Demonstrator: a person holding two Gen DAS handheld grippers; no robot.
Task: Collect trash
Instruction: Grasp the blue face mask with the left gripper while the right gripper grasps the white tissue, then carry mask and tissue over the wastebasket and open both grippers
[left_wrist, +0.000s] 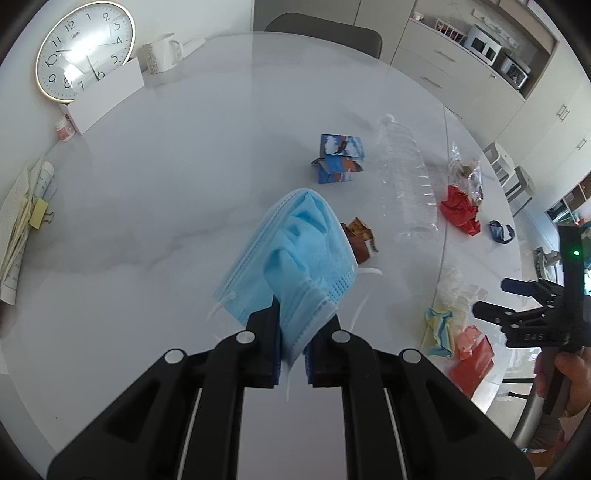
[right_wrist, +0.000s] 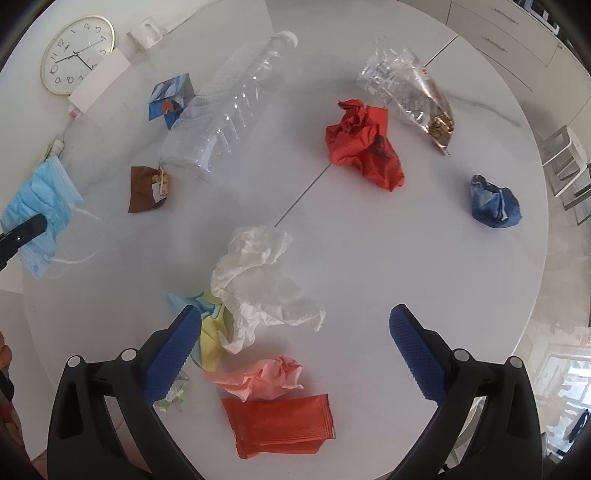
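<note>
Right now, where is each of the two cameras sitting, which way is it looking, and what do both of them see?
Left wrist: on the left gripper, looking steeply down its fingers, shut on the blue face mask; the right gripper and a hand show at right.
Right wrist: on the right gripper, open, facing down over the white tissue and red wrapper.
Shared: mask, clear bottle, wall clock, white table.

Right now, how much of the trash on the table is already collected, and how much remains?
Nothing visibly collected yet; no bin is in view. In hand: the left gripper is shut on the blue face mask. The right gripper hangs open above the white tissue. Left on the table: plastic bottle, red crumpled paper, orange wrapper, and several other scraps.
</note>
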